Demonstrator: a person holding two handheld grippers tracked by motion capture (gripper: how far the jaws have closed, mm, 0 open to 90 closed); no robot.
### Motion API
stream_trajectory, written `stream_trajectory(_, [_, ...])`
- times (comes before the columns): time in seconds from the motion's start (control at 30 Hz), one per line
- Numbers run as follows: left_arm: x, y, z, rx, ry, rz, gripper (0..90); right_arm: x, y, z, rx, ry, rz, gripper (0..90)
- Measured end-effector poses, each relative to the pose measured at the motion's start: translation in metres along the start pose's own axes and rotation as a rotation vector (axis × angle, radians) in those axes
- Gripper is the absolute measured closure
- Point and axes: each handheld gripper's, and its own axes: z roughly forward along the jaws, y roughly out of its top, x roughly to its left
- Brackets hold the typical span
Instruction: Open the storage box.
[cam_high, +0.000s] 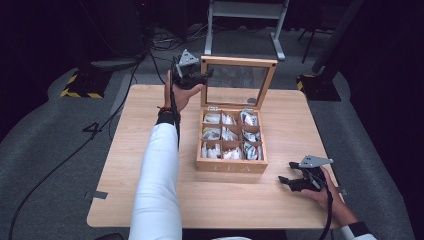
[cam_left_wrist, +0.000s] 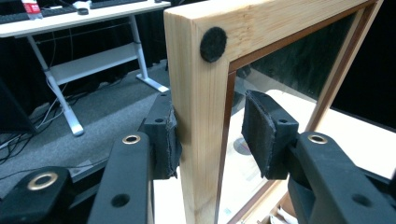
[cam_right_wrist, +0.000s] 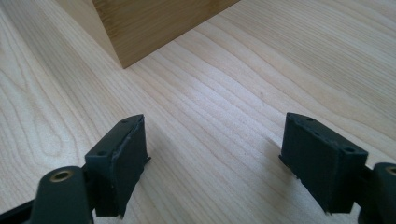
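1. The tea box sits mid-table, "TEA" on its near wall.
2. Its nine compartments hold tea bags.
3. Your left gripper straddles the upright lid frame's left edge; one pad touches, the other stands just off.
4. Your right gripper rests released, near right.

We saw a wooden tea box near the middle of the desk, its nine compartments holding packets. Its glass lid stood upright at the back, a black felt dot on the frame's corner.
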Motion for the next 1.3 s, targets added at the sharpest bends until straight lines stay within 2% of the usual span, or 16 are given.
stream_trajectory(0.3, [0.006, 0.001, 0.009, 0.005, 0.022, -0.026, 56.2, 0.000, 0.000, 0.000, 0.000, -0.004, 0.004, 21.8])
stream_trajectory(0.37, [0.006, -0.001, 0.013, 0.011, 0.044, -0.031, 56.3, 0.000, 0.000, 0.000, 0.001, -0.006, 0.005, 21.6])
stream_trajectory(0.47, [0.008, -0.004, 0.016, 0.015, 0.049, -0.039, 56.9, 0.000, 0.000, 0.000, 0.001, -0.008, 0.007, 21.5])
stream_trajectory(0.53, [0.009, -0.008, 0.020, 0.037, 0.065, -0.048, 57.7, 0.000, 0.000, 0.000, 0.002, -0.009, 0.007, 21.5])
stream_trajectory(0.63, [0.010, -0.012, 0.023, 0.040, 0.067, -0.068, 58.8, 0.000, 0.000, 0.000, 0.001, -0.009, 0.007, 21.5])
stream_trajectory(0.67, [0.010, -0.016, 0.025, 0.026, 0.072, -0.099, 58.8, 0.000, 0.000, 0.000, 0.002, -0.009, 0.007, 21.5])
stream_trajectory(0.77, [0.010, -0.019, 0.027, 0.008, 0.077, -0.115, 58.6, 0.000, 0.000, 0.000, 0.001, -0.009, 0.007, 21.5])
stream_trajectory(0.93, [0.010, -0.021, 0.030, 0.048, 0.100, -0.093, 59.1, 0.000, 0.000, 0.000, 0.001, -0.009, 0.007, 21.5])
stream_trajectory(1.17, [0.011, -0.033, 0.035, 0.065, 0.096, -0.108, 60.0, 0.000, 0.000, 0.000, 0.003, -0.008, 0.005, 21.5])
stream_trajectory(1.3, [0.012, -0.044, 0.040, 0.118, 0.100, -0.100, 59.8, 0.000, 0.000, 0.000, 0.003, -0.008, 0.005, 21.5])
